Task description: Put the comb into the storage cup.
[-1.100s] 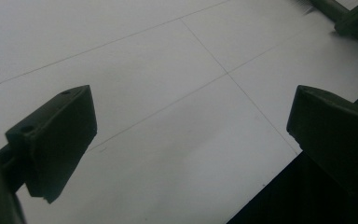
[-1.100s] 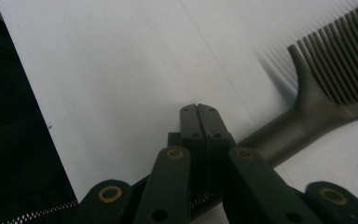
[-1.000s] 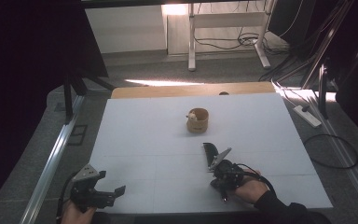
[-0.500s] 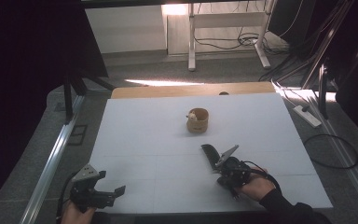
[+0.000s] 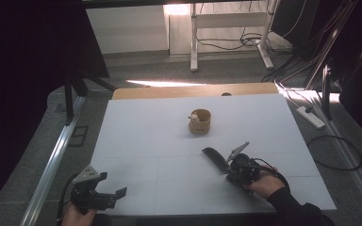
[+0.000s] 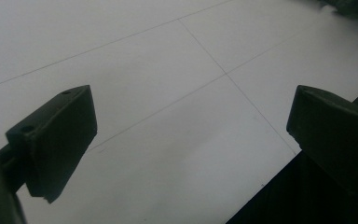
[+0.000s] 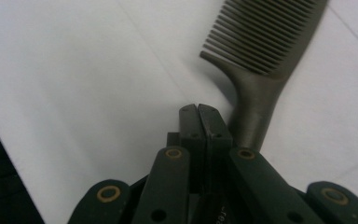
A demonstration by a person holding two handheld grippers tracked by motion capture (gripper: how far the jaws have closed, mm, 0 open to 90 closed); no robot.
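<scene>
Two tongs work at the white counter (image 5: 146,141). The right tongs (image 7: 199,109) are clenched, jaws pressed flat together, and a dark comb (image 7: 261,51) stands out beside them, its handle running down behind the right jaw; whether it is pinched there I cannot tell. Seen from above, the comb (image 5: 214,159) lies low over the counter, near a small wooden cup (image 5: 200,121). The left tongs (image 5: 104,195) are released, jaws wide apart over bare counter at the near edge.
</scene>
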